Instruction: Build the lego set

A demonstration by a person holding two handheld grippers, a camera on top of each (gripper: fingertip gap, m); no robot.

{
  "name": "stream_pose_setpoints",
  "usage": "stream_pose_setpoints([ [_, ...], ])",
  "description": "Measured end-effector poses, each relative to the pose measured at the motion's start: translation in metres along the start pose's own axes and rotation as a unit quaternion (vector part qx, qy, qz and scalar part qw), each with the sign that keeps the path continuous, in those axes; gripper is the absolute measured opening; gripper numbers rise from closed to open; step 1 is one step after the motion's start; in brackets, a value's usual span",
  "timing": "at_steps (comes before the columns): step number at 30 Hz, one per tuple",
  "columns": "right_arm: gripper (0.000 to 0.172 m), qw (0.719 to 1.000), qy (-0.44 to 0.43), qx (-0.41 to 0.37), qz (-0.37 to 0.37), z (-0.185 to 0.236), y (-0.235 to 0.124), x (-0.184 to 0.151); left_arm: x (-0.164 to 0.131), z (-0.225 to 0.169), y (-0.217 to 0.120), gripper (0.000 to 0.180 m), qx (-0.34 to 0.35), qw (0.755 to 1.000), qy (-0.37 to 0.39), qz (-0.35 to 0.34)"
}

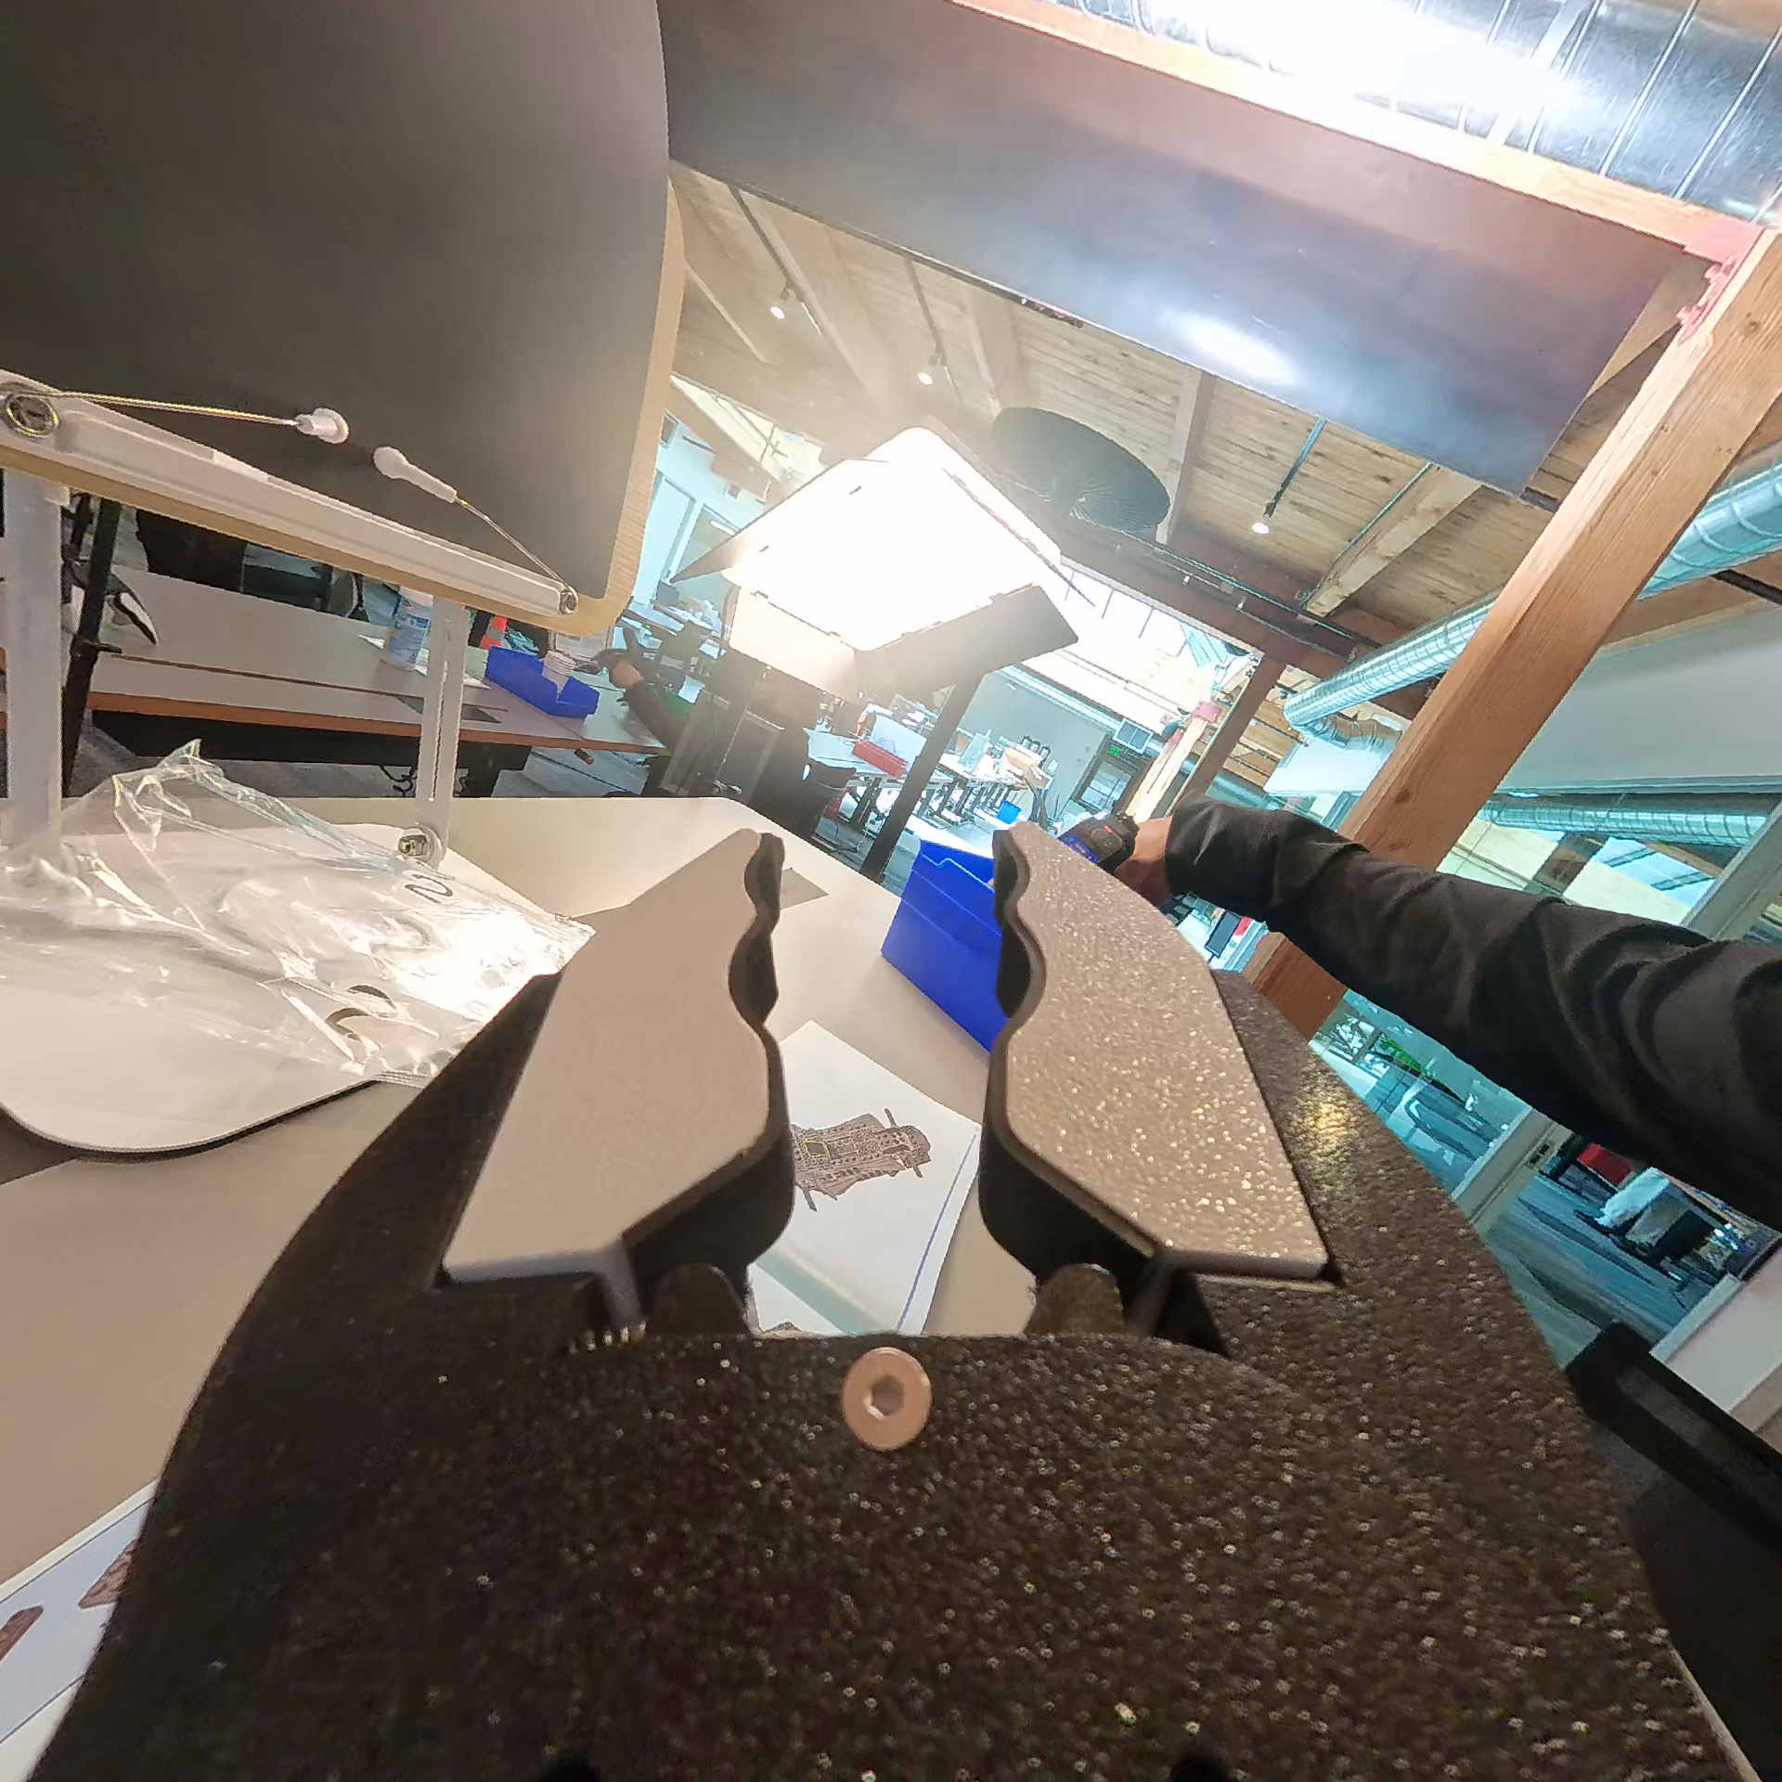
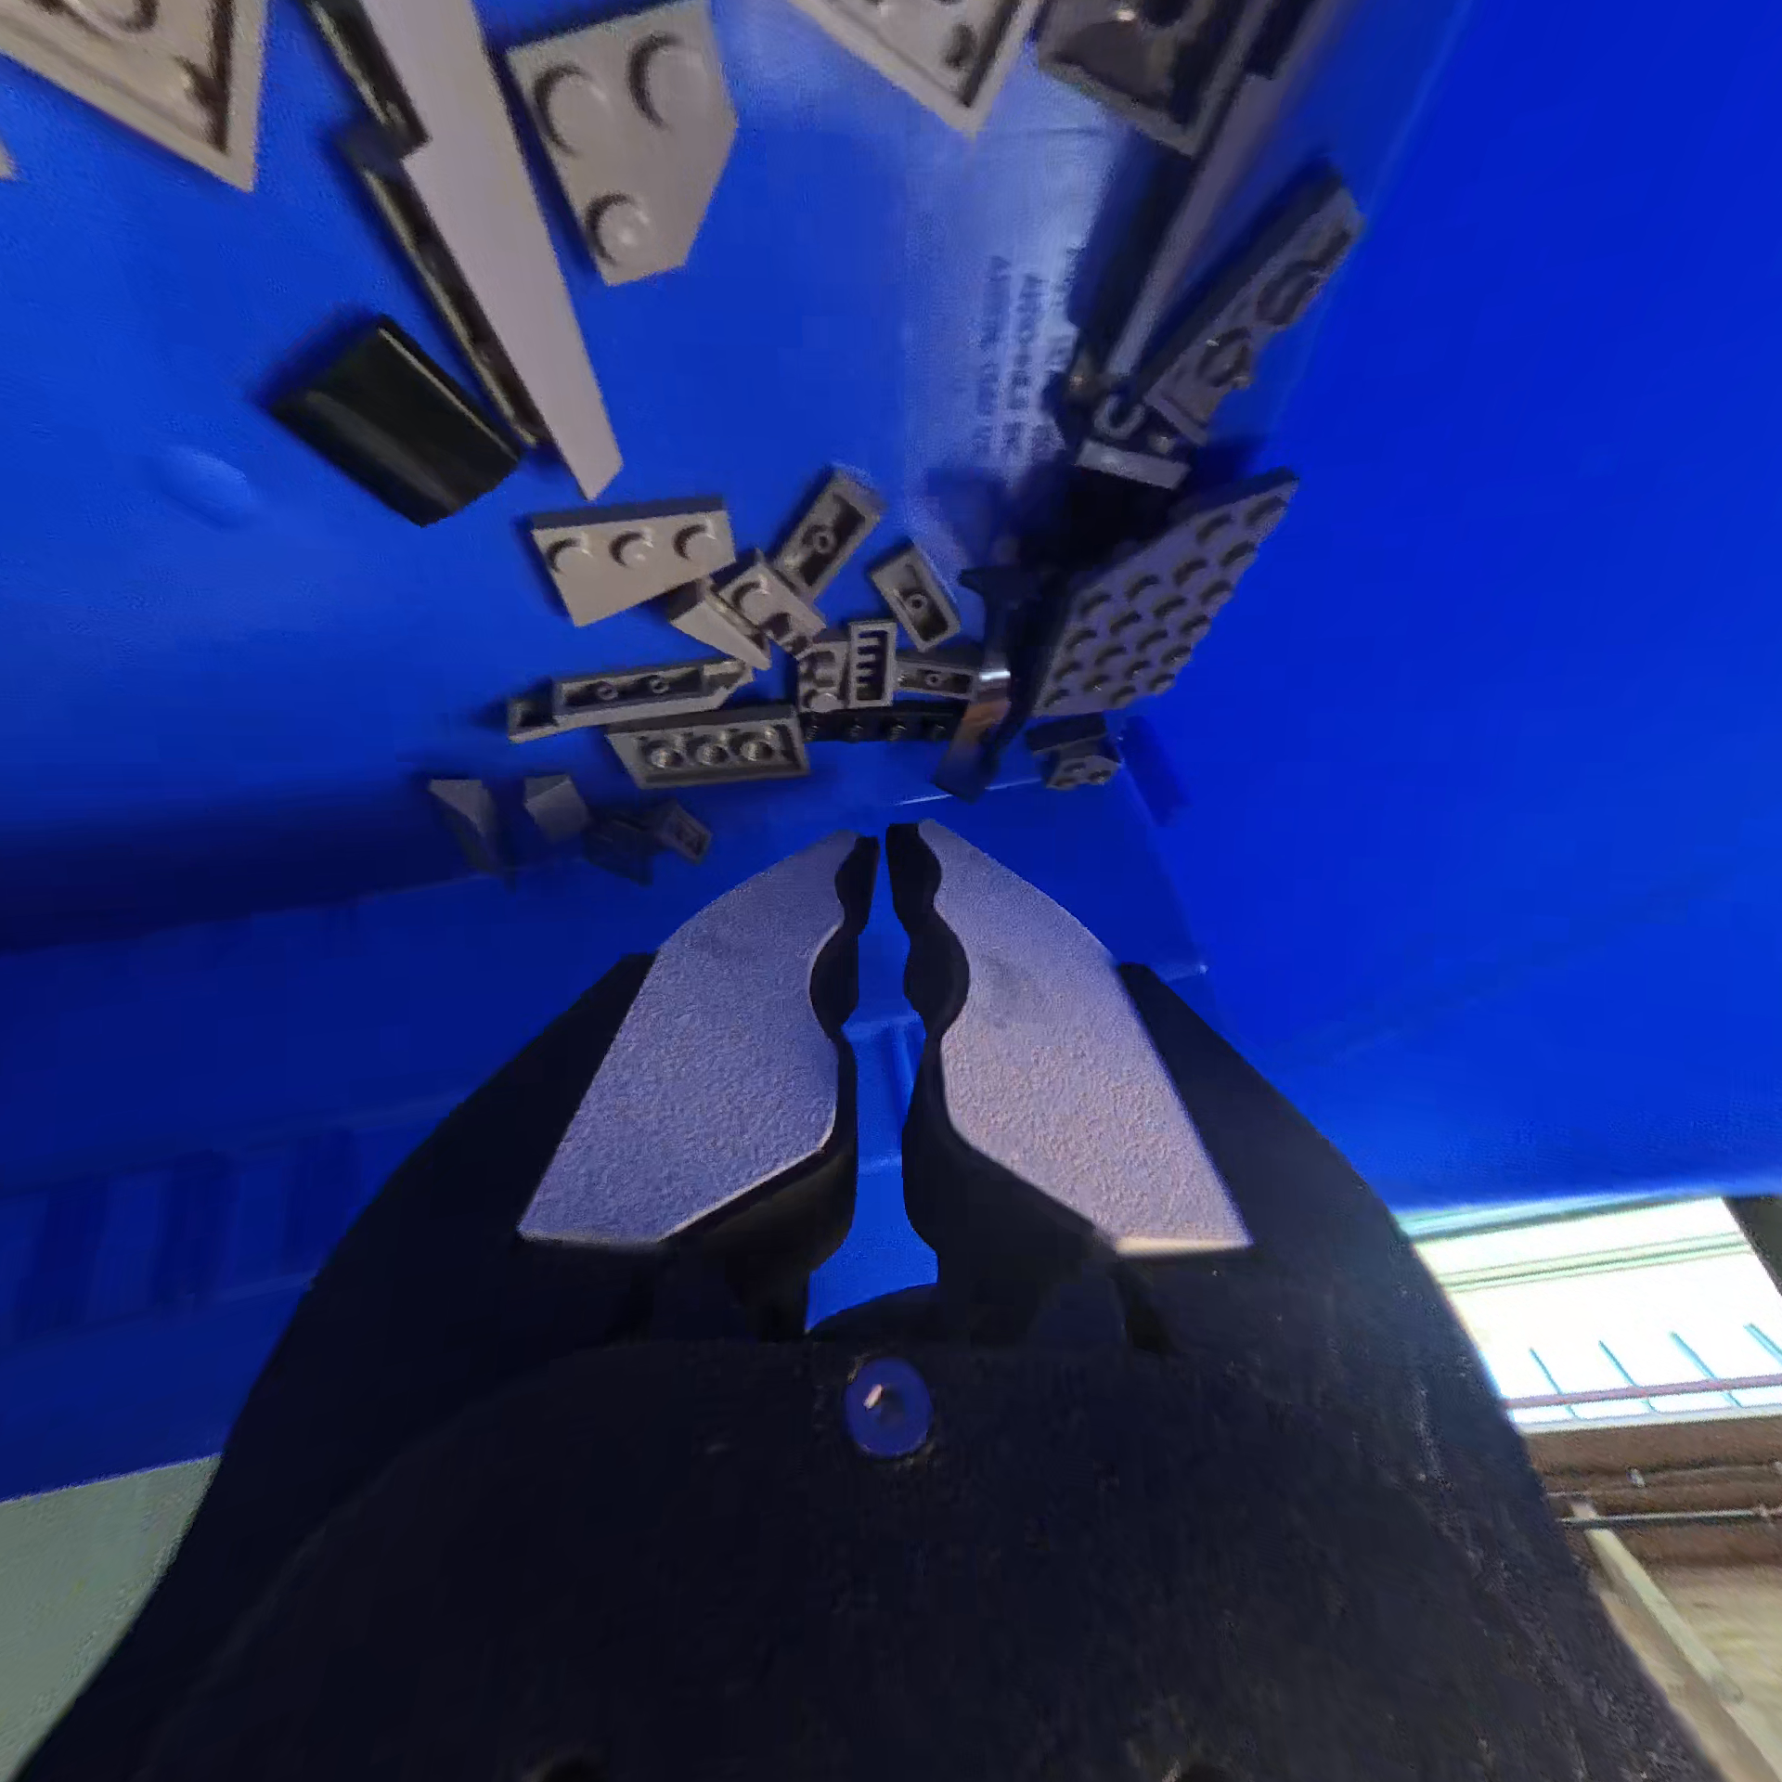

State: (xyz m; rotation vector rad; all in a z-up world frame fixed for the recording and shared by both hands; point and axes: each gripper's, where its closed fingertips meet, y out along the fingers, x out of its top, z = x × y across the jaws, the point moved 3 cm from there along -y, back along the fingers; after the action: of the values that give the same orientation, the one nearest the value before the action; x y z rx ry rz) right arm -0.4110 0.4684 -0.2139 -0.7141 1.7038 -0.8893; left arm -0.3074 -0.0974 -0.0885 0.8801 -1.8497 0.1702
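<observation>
My left gripper [image 1: 887, 849] is open and empty, raised above a grey table [image 1: 627, 849]. Below its fingers lies a white sheet with a printed model drawing [image 1: 868, 1138]. Beyond its right finger stands a blue bin [image 1: 940, 955]. A dark-sleeved arm [image 1: 1446, 964] reaches to that bin from the right. My right gripper [image 2: 882, 834] is inside the blue bin [image 2: 1495, 675], its fingers shut, with no brick seen between the pads. Just ahead of its tips lie several loose grey bricks [image 2: 709, 752], a large studded grey plate [image 2: 1157, 607] and a black tile [image 2: 395, 419].
A crumpled clear plastic bag [image 1: 241, 916] lies on a pale mat at the left. A dark board on a white stand [image 1: 289, 241] hangs over it. A bright light panel [image 1: 887, 540] and a wooden post [image 1: 1543, 627] stand beyond the table. One gripper's finger ends stand about 60 centimeters off the other's.
</observation>
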Motion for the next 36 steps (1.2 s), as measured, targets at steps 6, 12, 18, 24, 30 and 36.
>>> stream_pose_setpoints([
  [6,0.001,0.999,-0.023,0.011,0.027,0.01,0.014,0.008,0.001,0.001,-0.001,0.043,0.0,1.0,-0.002,-0.002],
  [12,0.003,0.997,-0.014,0.061,-0.039,0.022,-0.006,0.014,0.002,0.001,-0.003,0.043,0.002,1.0,-0.002,-0.004],
  [18,0.003,0.998,0.062,0.024,-0.006,-0.001,-0.001,0.0,0.002,0.001,-0.002,0.043,0.002,1.0,-0.002,-0.004],
  [24,0.013,0.975,0.211,0.068,-0.019,-0.01,0.006,0.002,-0.001,0.0,0.0,0.043,0.001,1.0,0.0,0.003],
  [30,0.022,0.958,0.252,0.129,-0.039,0.001,0.002,0.008,-0.004,-0.002,0.003,0.043,-0.002,1.0,0.001,0.009],
  [36,0.025,0.948,0.275,0.149,-0.056,0.006,0.002,0.012,-0.005,-0.003,0.005,0.043,-0.005,1.0,0.002,0.012],
])
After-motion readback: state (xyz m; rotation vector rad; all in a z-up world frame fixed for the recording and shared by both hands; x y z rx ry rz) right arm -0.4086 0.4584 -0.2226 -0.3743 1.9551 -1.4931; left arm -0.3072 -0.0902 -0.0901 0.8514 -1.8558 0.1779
